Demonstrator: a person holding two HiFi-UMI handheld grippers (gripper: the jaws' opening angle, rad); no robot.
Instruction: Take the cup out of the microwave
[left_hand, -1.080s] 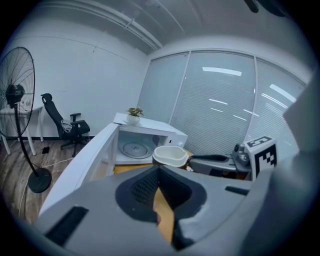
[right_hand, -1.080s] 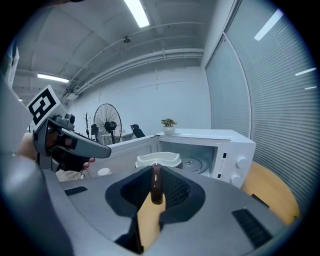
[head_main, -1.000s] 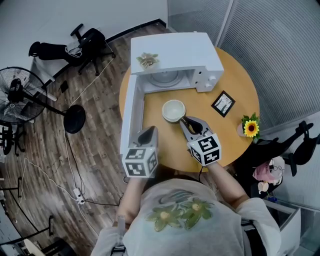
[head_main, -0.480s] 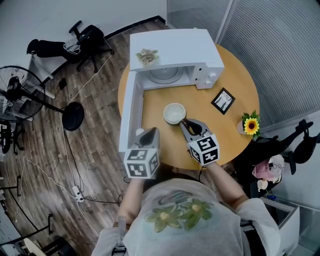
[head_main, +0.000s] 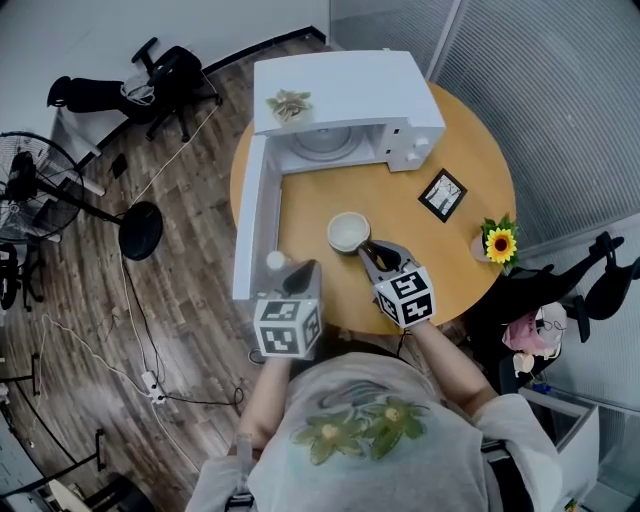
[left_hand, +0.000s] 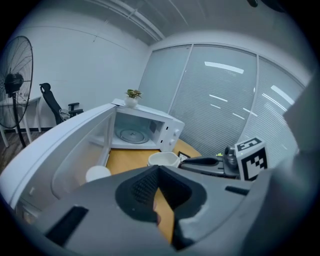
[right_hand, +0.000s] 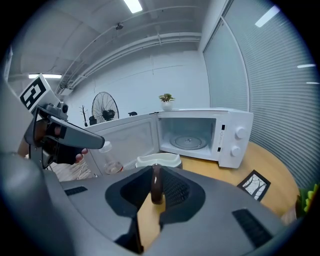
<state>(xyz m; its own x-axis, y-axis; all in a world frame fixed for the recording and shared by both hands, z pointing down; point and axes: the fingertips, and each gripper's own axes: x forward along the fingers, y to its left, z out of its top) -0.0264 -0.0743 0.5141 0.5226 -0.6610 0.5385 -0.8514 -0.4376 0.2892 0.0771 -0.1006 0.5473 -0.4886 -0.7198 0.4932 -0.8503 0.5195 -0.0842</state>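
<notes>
Head view shows the cup already out of the microwave. It is over the bare worktop, just near of the open oven cavity, whose door swings out to the left. The right hand-held gripper reaches the cup from the near right. In the right gripper view its jaws pinch the thin dark handle, with the pale body of the cup just beyond the tips. The left hand-held gripper hangs by the door's near end with its jaws pressed together on nothing, close to a small white-capped bottle. Whether the cup's base already touches the wood cannot be told from these views.

The step in hand looks like the set-down. A grip on the handle alone lets the weight hang off to one side, so the cup may tip toward its far rim and needs to be held level. Lower it until the base sits flat before spreading the jaws. Open only enough to clear the handle, then draw the tool straight back toward the near edge rather than sideways, so the jaws do not drag the handle and spin the cup. The left tool is best held off, clear of the bottle, which would probably topple easily.
</notes>
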